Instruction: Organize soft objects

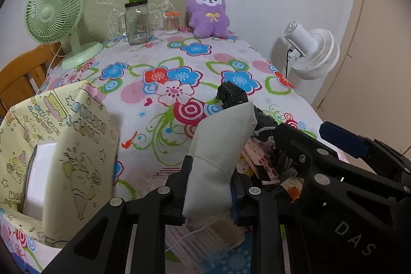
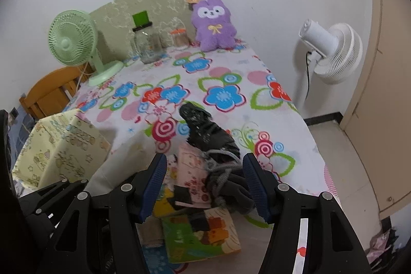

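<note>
My left gripper [image 1: 211, 190] is shut on a white cloth pouch [image 1: 221, 140] tied with thin string, which stands up between the pads. Just right of it lies a pile of small fabric pouches: a black one [image 2: 205, 130], a pink patterned one [image 2: 192, 166] and a green and yellow one [image 2: 200, 235]. My right gripper [image 2: 205, 184] hangs open over this pile, its blue pads [image 2: 154, 181] on either side of the pink pouch and a grey cord [image 2: 218, 176], not pressing on them. A pale yellow fabric box [image 1: 77, 135] stands at the left, with something white inside.
The table wears a flowered cloth [image 1: 179, 68]. At its far end are a green desk fan [image 1: 55, 17], a glass jar [image 1: 137, 22], a tub of cotton swabs [image 1: 171, 22] and a purple plush [image 1: 208, 12]. A white floor fan [image 2: 331, 50] stands right of the table, a wooden chair [image 2: 51, 94] to the left.
</note>
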Tool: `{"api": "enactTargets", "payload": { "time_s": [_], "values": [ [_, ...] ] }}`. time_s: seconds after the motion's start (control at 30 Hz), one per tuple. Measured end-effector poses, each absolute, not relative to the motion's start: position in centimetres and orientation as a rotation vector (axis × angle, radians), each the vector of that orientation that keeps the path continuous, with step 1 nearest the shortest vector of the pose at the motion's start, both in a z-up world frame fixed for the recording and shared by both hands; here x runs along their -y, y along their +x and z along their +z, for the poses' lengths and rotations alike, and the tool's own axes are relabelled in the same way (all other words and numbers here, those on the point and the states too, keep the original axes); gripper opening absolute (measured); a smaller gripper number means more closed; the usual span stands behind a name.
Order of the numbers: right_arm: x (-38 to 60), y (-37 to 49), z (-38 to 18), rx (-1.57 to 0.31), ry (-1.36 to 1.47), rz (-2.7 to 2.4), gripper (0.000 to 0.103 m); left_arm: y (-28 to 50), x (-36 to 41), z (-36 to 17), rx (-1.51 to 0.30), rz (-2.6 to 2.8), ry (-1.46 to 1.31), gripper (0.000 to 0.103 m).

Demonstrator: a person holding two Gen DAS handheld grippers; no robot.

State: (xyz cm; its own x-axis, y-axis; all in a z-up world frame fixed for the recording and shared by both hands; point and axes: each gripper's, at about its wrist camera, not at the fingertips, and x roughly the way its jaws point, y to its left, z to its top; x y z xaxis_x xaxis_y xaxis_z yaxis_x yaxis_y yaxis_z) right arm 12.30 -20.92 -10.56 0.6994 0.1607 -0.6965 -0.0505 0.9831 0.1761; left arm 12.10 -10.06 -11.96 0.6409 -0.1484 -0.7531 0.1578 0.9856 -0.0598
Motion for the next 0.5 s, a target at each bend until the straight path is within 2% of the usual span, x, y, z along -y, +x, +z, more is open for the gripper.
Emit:
{"api": "enactTargets", "payload": {
  "time_s": [0.37, 0.43, 0.5],
  "values": [
    [22.7, 13.3, -13.4, -0.865, 0.191, 0.083, 0.065, 12.7, 11.3, -13.3, -0.875, -0.145, 0.070, 0.023],
    [22.8, 13.5, -13.8, -0.878, 0.199, 0.082, 0.063, 12.8, 11.6, -13.5, -0.878, -0.140, 0.084, 0.023],
    [22.8, 13.6, -14.0, -0.884, 0.197, 0.070, 0.051, 12.8, 11.8, -13.6, -0.879, -0.136, 0.094, 0.023]
  ]
}}
